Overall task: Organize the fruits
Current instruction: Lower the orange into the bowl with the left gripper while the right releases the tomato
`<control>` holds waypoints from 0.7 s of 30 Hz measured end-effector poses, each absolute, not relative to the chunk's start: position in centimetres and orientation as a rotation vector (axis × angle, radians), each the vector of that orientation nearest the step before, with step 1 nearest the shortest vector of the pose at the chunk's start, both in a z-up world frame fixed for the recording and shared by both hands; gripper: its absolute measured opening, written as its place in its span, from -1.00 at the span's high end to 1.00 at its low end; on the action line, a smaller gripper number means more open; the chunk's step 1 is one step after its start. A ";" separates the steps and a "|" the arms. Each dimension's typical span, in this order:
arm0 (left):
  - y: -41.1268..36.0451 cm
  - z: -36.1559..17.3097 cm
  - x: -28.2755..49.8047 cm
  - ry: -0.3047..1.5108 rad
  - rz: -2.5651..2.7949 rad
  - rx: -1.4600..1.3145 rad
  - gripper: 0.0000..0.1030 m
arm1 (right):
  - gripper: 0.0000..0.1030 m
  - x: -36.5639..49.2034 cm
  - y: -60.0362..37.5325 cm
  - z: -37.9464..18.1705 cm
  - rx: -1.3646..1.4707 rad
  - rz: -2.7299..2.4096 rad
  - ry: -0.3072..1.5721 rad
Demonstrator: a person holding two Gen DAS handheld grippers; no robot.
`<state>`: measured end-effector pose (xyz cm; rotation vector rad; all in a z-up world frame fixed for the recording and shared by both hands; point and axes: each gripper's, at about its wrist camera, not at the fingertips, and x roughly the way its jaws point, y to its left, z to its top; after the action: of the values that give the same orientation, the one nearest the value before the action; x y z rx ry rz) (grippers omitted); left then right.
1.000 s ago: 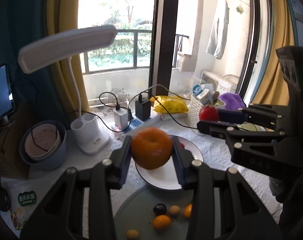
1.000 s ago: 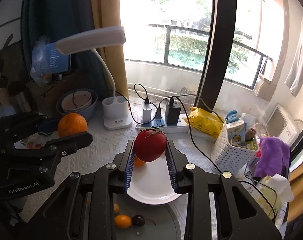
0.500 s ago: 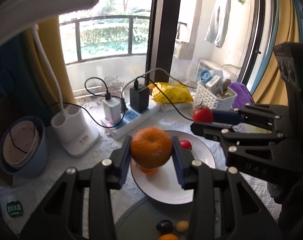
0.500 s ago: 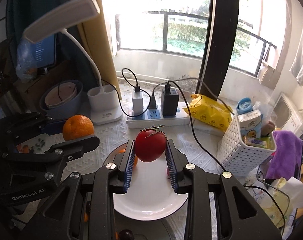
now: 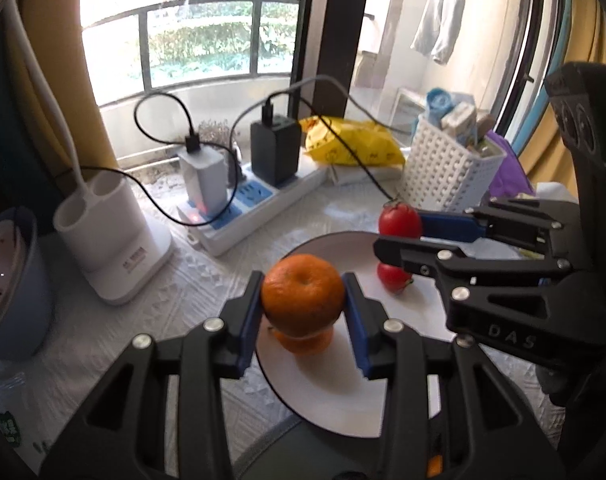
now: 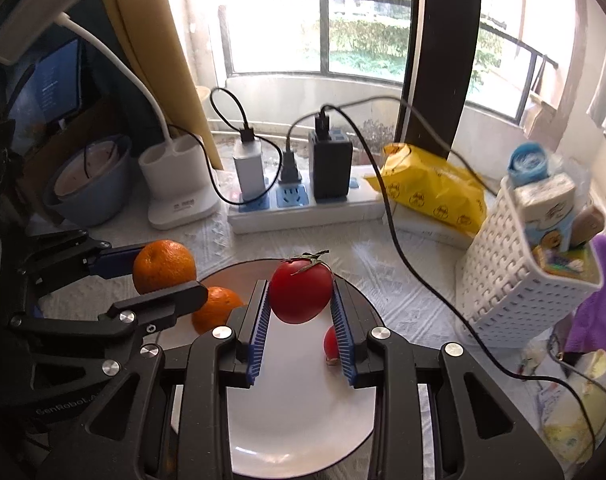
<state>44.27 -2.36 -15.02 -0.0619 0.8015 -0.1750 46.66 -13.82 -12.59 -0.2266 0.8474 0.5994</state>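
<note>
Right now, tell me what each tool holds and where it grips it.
The left tool grips an orange by its two opposite sides. The right tool clamps a tomato by its sides, stem upward. Both hang above the white plate.

Left tongs (image 5: 303, 300) clamped on an orange (image 5: 302, 295), pitched downward. Right tongs (image 6: 301, 300) clamped on a tomato (image 6: 301, 291), likewise pitched downward.

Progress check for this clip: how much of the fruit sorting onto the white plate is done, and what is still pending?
Done: one orange and one small tomato already lie on the white plate. In hand: the left gripper holds a second orange and the right gripper a larger tomato, both above the plate, not yet released. Left: setting these two down. Any other loose fruit is mostly hidden from both views.
</note>
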 end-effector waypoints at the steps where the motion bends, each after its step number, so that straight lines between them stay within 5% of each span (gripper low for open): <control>1: -2.4 -15.4 44.6 0.809 -0.176 -0.060 0.23 | 0.37 46.9 -13.9 -12.9 -0.225 0.599 0.853; 21: -2.2 -17.0 45.2 0.842 -0.173 -0.098 0.23 | 0.37 49.2 -13.1 -17.3 -0.218 0.606 0.942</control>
<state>45.22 -2.17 -17.01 -0.0982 0.8417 -0.1731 49.18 -13.11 -17.25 -0.2177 0.9421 0.6062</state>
